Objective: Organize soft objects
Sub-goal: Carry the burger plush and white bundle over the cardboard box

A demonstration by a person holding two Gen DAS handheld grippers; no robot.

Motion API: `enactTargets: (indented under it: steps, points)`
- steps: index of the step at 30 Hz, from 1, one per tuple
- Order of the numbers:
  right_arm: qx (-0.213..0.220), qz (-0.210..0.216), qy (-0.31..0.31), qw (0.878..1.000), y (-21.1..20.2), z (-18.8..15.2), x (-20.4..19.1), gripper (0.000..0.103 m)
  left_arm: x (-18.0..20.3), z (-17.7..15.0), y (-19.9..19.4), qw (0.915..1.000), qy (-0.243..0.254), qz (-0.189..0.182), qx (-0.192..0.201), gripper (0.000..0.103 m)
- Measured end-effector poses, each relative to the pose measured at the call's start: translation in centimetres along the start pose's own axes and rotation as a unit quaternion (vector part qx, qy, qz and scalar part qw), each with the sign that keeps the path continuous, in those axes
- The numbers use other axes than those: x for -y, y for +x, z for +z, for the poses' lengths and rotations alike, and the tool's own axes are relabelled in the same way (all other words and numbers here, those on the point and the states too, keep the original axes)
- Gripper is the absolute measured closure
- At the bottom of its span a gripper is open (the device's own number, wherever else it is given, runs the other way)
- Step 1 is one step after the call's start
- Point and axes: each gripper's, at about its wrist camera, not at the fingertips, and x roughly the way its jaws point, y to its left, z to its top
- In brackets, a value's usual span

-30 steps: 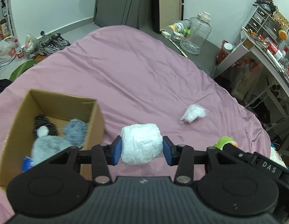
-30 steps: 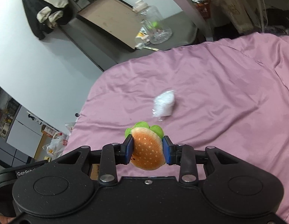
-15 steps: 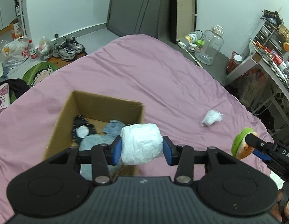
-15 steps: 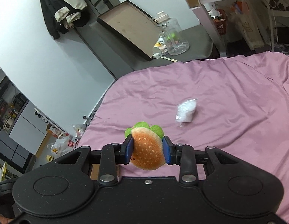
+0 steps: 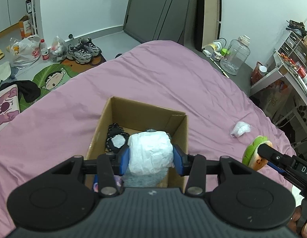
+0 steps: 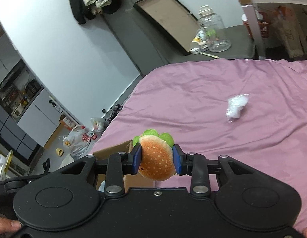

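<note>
Left wrist view: left gripper clamps white bundle above cardboard box.

left gripper: points steeply down, blue pads pressed on a white bundle | right gripper: tilted down, pads clamped on a burger plush

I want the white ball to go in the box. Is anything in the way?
Nothing visible blocks it. The left gripper holds the white bundle right over the open cardboard box, with only soft toys lying inside.
</note>
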Motion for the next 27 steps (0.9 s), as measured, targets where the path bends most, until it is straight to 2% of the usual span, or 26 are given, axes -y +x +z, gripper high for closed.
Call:
enactTargets:
  steps: [14, 21, 27]
  points:
    - [-0.005, 0.001, -0.046, 0.999, 1.3, -0.7, -4.9, 0.070, -4.9, -0.1, 1.5, 0.9993, -0.031, -0.014, -0.017, 0.058]
    - [-0.006, -0.004, -0.053, 0.999, 2.2, -0.5, -6.2, 0.070, -6.3, -0.3, 2.6, 0.9974, -0.050, -0.044, -0.028, 0.058]
    - [-0.018, 0.001, -0.066, 0.998, 3.3, -0.9, -7.8, 0.070, -7.2, 0.1, 3.7, 0.9962, -0.055, -0.055, -0.039, 0.058]
